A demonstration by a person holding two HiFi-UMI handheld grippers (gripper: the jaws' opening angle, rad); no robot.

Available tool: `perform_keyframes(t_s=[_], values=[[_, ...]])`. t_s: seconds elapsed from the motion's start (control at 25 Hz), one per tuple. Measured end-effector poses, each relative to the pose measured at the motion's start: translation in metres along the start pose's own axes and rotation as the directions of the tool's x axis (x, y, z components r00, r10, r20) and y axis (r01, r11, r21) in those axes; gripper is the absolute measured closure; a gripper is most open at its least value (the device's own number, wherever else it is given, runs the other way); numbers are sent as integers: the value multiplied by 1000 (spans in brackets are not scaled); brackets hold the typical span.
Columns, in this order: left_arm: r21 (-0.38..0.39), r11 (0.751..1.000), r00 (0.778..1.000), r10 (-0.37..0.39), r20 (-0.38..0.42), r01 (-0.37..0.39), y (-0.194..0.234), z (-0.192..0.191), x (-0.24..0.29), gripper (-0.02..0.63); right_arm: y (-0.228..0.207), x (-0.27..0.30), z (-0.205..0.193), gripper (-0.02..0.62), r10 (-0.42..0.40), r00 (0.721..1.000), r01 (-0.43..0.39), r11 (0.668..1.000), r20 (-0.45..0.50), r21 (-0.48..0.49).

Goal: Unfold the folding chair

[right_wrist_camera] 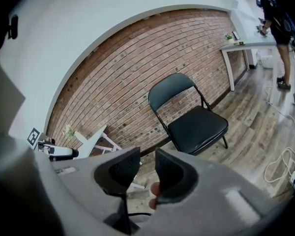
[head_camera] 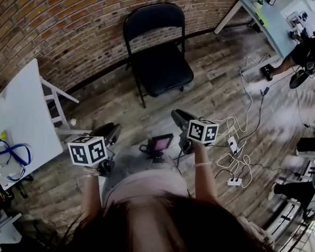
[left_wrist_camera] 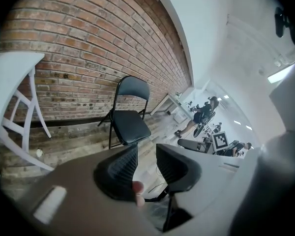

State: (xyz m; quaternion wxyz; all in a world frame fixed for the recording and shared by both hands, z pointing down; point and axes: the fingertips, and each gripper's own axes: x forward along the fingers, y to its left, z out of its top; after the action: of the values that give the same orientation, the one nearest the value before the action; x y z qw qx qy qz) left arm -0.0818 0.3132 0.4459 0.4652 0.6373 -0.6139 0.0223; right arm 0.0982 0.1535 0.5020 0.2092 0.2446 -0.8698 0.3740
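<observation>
Jaws on the left gripper and right gripper sit apart, holding nothing; the folding chair already stands open.

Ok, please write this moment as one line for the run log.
folding chair: unfolded, upright by brick wall | left hand-held gripper: open, empty | right hand-held gripper: open, empty | contact with chair: none

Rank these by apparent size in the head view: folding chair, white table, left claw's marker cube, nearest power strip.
1-2. Folding chair and white table: about alike; the frame crops the table.
3. Marker cube, nearer the camera.
4. Power strip.
</observation>
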Motion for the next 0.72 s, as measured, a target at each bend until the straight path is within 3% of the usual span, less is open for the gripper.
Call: perform_keyframes(t_s=[0.56, 0.72], values=[[-23, 1000, 1000, -8, -14, 7, -84, -53, 11, 501, -12, -77, -11, 517, 44, 999, -44, 999, 10, -22], [-16, 1000, 1000, -2, -9, 2, -104, -62, 14, 512, -14, -97, -10, 558, 46, 998, -45, 998, 34, -32]])
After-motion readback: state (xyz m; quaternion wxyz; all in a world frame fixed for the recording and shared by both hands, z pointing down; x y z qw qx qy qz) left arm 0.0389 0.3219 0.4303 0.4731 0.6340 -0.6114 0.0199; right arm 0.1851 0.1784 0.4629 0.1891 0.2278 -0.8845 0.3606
